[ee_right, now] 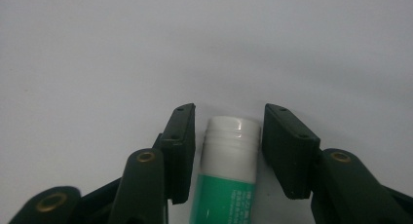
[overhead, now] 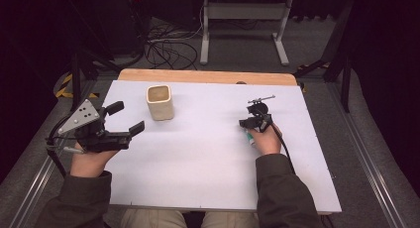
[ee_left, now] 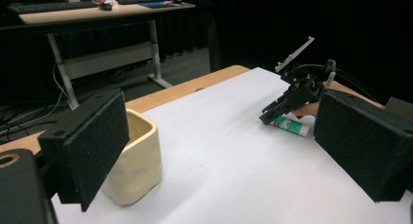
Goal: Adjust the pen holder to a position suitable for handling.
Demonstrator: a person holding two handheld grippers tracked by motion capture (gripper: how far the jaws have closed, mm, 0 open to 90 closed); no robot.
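Green-and-white glue stick (ee_right: pixel 225 177) lies flat on the white table sheet (overhead: pixel 208 153) at its right side, between the 2 jaws of the right gripper (ee_right: pixel 229 156). In the right gripper view a thin gap shows on each side of its white cap, so the pads look close beside it rather than pressing. The right hand (overhead: pixel 265 141) tips that gripper down at the sheet. The left gripper (overhead: pixel 126 120), held above the sheet's left edge, has its jaws spread wide with nothing between them. Farther back stands a cream square cup (overhead: pixel 160 102), well apart from the stick.
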